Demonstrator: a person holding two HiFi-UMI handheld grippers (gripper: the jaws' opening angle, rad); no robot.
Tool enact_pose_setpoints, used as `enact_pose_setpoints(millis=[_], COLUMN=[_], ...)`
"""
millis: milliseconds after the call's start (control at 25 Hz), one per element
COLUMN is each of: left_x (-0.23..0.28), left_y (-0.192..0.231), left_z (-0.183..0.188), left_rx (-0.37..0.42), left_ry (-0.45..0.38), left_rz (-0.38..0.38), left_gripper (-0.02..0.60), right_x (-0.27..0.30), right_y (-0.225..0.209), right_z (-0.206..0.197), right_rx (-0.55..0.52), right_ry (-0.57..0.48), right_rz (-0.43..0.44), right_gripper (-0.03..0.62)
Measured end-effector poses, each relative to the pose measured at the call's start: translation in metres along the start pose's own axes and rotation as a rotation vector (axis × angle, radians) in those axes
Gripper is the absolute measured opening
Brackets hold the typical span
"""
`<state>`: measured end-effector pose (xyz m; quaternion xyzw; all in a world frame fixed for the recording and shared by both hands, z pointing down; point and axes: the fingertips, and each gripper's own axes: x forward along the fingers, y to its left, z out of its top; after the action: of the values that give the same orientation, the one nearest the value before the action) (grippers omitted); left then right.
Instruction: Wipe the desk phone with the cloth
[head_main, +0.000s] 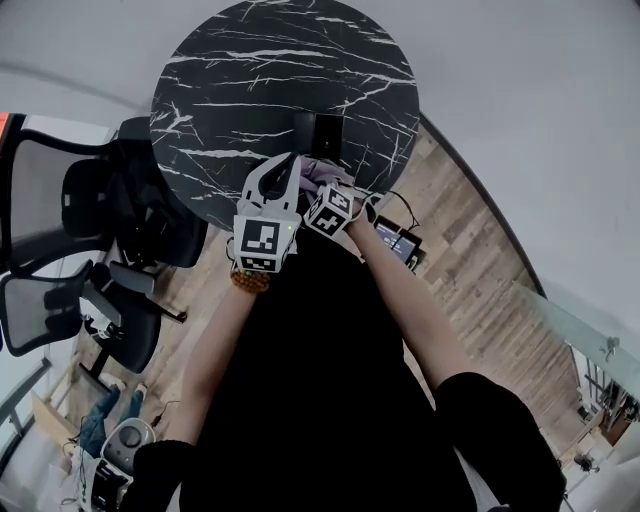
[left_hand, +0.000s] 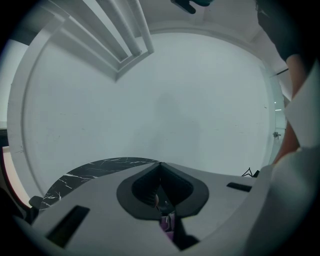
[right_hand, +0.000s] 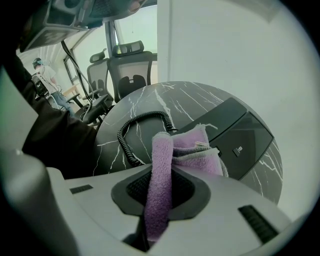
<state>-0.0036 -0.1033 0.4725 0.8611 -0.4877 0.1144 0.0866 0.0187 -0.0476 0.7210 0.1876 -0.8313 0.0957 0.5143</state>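
The black desk phone (head_main: 318, 134) sits near the middle of a round black marble table (head_main: 230, 90). In the right gripper view the phone (right_hand: 240, 134) lies just beyond the jaws, its coiled cord (right_hand: 131, 135) curling off to the left. My right gripper (right_hand: 167, 167) is shut on a purple cloth (right_hand: 162, 185), which stands up between the jaws and folds over toward the phone. Seen from the head, the cloth (head_main: 318, 176) hangs at the table's near edge by the right gripper (head_main: 325, 195). My left gripper (head_main: 278, 172) is beside it, and its jaws (left_hand: 160, 165) are shut and face a white wall.
Black office chairs (head_main: 95, 200) stand left of the table, with another (head_main: 55, 310) nearer me. A small dark device (head_main: 400, 241) lies on the wooden floor (head_main: 480, 270) to the right. A white wall runs behind the table. A person (right_hand: 48, 76) stands far off.
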Motion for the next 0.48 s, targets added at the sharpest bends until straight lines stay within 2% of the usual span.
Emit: enact_pose_setpoints(millis=[160, 240, 360, 480], left_x=[0.001, -0.001, -0.003, -0.004], left_y=[0.002, 0.004, 0.008, 0.01], left_z=[-0.001, -0.001, 0.0, -0.002], left_rx=[-0.004, -0.01, -0.023, -0.035], left_ry=[0.0, -0.004, -0.01, -0.011], left_rz=[-0.002, 0.0, 0.009, 0.017], left_gripper=[0.014, 0.014, 0.014, 0.014], right_x=[0.002, 0.002, 0.0, -0.013], right_y=[-0.002, 0.0, 0.014, 0.022], right_z=[0.001, -0.001, -0.009, -0.012], right_rx=[0.006, 0.03, 0.043, -0.015], right_ry=[-0.003, 0.013, 0.068, 0.073], right_rz=[0.002, 0.036, 0.189, 0.315], right_gripper=[0.058, 0.059, 0.058, 0.058])
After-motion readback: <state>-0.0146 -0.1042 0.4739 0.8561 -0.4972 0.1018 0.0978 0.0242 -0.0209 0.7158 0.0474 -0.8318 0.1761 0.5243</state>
